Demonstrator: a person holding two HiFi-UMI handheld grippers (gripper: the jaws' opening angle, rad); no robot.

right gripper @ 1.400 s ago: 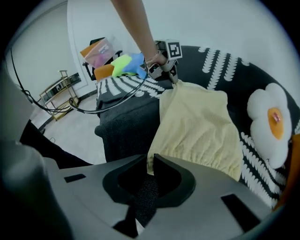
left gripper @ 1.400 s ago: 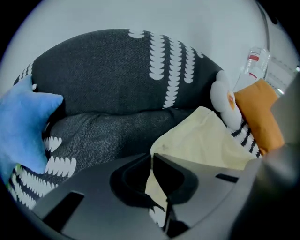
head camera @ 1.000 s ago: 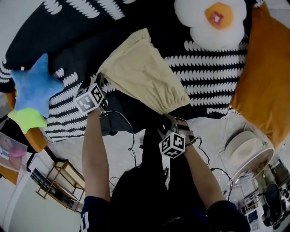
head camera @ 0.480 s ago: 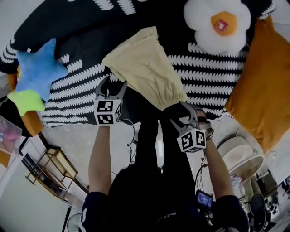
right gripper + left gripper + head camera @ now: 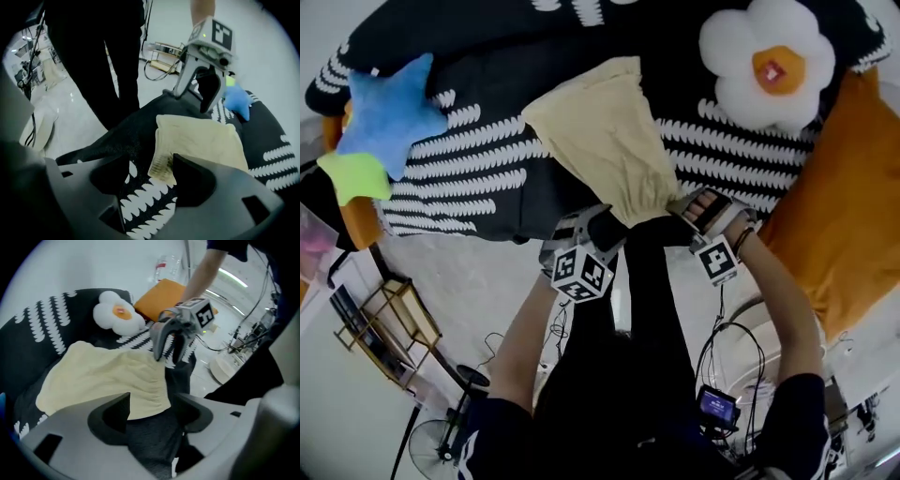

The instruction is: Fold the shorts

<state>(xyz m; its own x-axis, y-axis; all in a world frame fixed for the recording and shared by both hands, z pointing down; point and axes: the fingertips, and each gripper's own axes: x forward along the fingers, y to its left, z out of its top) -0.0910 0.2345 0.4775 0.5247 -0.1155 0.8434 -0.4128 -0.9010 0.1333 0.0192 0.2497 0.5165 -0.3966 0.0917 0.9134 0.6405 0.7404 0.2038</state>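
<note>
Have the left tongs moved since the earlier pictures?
Yes. The left tongs went right along the shorts, from left corner to waistband; just opened, waistband corner between them.

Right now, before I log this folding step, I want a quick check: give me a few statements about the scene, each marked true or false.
1. The shorts lie on the black-and-white blanket. True.
2. The blue star pillow rests on the shorts. False: it lies apart from them, far to their left in the head view.
3. An orange pillow lies to the right of the shorts in the head view. True.
4. Both grippers are clamped on the shorts. False: the left gripper and the right gripper stand open, with the waistband between their jaws unpinched. The left's jaws have just been opening, the right's closing.
</note>
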